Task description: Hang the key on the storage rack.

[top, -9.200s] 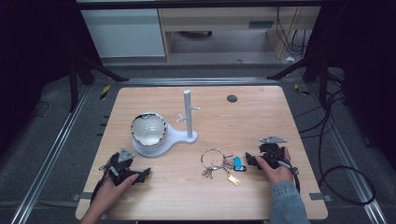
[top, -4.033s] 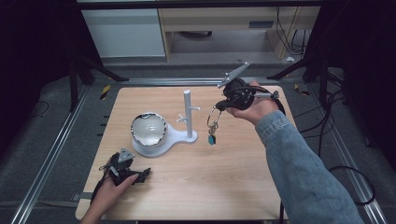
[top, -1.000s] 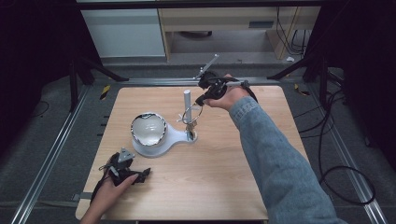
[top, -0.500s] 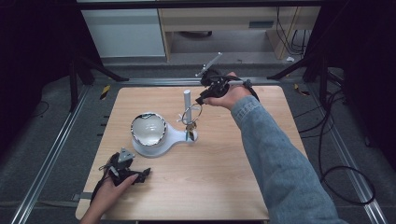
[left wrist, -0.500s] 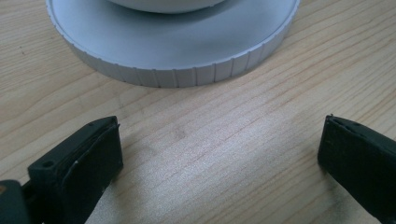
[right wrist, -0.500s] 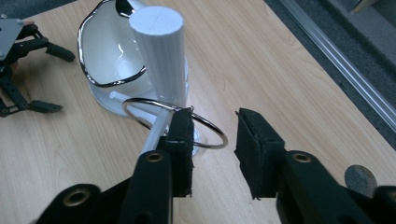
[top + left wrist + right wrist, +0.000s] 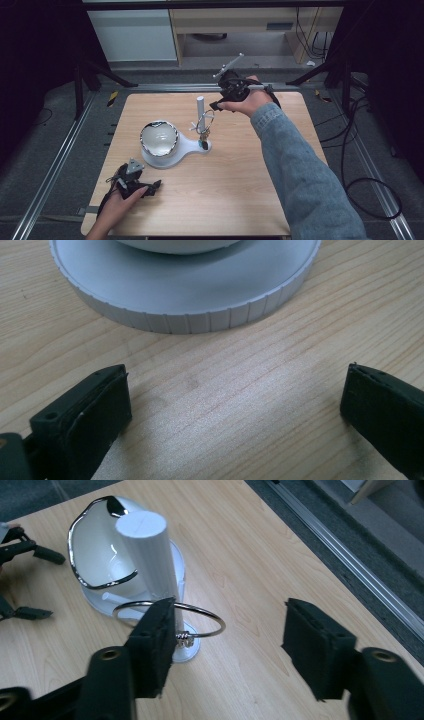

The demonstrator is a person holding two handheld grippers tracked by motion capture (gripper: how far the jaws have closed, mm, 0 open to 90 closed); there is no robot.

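Wooden table [image 7: 240, 190] bears upright post [image 7: 200, 106], ring [image 7: 205, 120] hung; both hand-held grippers gape.

The person is wearing a blue denim sleeve [image 7: 300, 165] on the right arm. Each hand is carrying a black gripper: the left gripper [image 7: 156, 186] is bearing a grey three-cornered plate [image 7: 134, 166], and the right gripper [image 7: 216, 106] is showing thick black jaws with round screw holes.

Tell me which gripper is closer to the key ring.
The right gripper, raised at the white post where the key ring hangs. The left gripper rests near the table's front edge.
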